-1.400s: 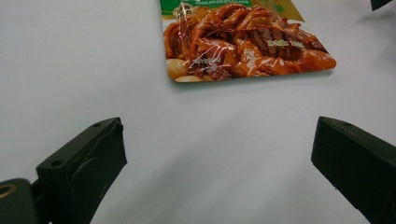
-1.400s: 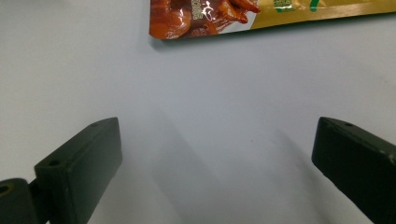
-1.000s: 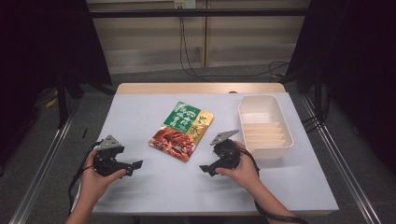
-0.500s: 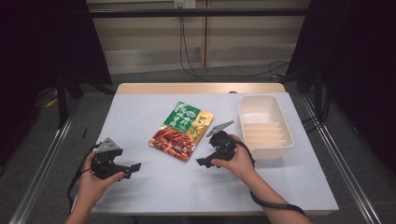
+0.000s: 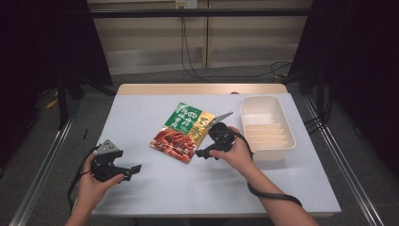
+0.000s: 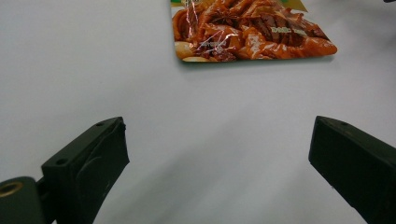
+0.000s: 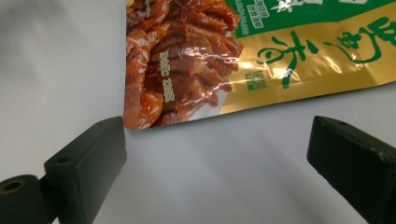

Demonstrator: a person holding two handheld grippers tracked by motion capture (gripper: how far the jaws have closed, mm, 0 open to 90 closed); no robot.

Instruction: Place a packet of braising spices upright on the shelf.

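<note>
I see the food pouch (image 5: 183, 131) lying flat near the middle of the worktop (image 5: 141, 117), just left of the white tray (image 5: 266, 128). My right hand-held gripper (image 5: 201, 153) sits just beside the pouch's near right edge, its 2 jaws spread wide, with the pouch corner close to 1 jaw. My left hand-held gripper (image 5: 134, 168) is well apart from the pouch at the near left, jaws also spread and holding nothing.

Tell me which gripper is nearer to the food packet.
The right gripper, open at the food packet's near right edge. The left gripper, also open, sits well off to the packet's near left, with bare table between.
</note>
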